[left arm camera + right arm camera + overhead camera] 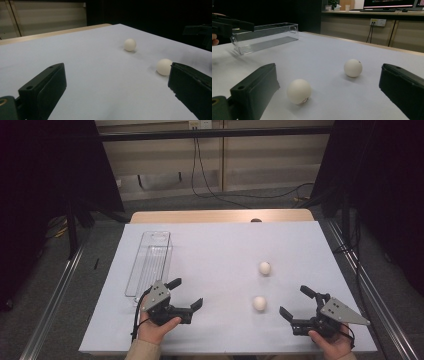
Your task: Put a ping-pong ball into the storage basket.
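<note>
The near ball (259, 303) lies on the table (215, 245) between the two grippers, closer to the right gripper (297, 306), just beyond and to the left of its spread jaws; in the right gripper view that ball (299, 91) sits low between the jaws, nearer the left one, touching neither. The far ball (264, 268) rests further up the table, apart from the near one, and in the right gripper view it (353, 67) lies beyond and to the right. Both balls are small, round, smooth and matte white; the near one carries a faint reddish mark close to where it meets the table. The table is covered by a pale, flat sheet with a wooden edge showing at the far side. A clear plastic tray (150, 262), long and narrow with upright walls and a ribbed floor, stands at the left, just beyond the left gripper (186, 294). The left gripper is held wide open over bare table, holding nothing, and in its own view the near ball (164, 66) sits just past the right jaw. The right gripper is likewise wide open and grips nothing.
</note>
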The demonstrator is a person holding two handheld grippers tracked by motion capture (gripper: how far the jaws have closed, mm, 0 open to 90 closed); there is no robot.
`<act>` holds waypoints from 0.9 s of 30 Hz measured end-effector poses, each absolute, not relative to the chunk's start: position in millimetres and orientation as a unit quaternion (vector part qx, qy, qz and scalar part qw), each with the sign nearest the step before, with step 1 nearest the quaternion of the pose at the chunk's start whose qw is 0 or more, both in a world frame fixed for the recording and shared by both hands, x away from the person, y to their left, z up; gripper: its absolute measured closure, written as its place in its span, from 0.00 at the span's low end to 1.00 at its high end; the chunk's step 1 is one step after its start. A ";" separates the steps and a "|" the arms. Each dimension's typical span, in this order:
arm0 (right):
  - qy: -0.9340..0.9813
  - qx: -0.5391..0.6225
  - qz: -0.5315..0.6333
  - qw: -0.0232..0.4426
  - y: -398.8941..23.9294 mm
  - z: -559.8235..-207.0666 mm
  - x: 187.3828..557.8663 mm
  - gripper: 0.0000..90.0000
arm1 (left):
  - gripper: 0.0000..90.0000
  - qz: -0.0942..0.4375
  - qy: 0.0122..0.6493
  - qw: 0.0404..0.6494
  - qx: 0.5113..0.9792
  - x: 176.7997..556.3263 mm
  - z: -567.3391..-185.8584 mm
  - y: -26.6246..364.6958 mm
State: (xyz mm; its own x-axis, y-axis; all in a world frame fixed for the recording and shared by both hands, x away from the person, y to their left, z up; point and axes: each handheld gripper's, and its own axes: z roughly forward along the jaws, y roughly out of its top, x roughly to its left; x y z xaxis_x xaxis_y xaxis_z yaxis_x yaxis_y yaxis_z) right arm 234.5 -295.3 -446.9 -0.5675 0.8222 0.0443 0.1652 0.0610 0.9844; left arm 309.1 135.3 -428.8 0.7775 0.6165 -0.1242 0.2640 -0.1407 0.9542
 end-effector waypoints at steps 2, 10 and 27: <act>0.671 0.368 0.577 0.284 -295.3 -446.9 234.6 0.01 | 0.02 0.150 0.298 0.582 0.741 309.6 -429.2 134.2; 0.670 0.369 0.578 0.284 -295.3 -446.9 234.8 0.01 | 0.02 0.149 0.300 0.580 0.742 312.2 -428.6 129.2; 0.670 0.369 0.578 0.284 -295.3 -447.0 235.2 0.01 | 0.02 0.142 0.291 0.575 0.751 316.3 -429.9 112.2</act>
State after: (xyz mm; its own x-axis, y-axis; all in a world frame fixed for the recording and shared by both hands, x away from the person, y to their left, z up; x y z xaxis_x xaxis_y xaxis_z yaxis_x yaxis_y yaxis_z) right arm 235.2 -295.3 -447.0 -0.5661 0.8230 0.0467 0.1659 0.0583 0.9844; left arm 316.3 112.2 -429.9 0.7904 0.6006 -0.1205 0.2728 -0.1690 0.9471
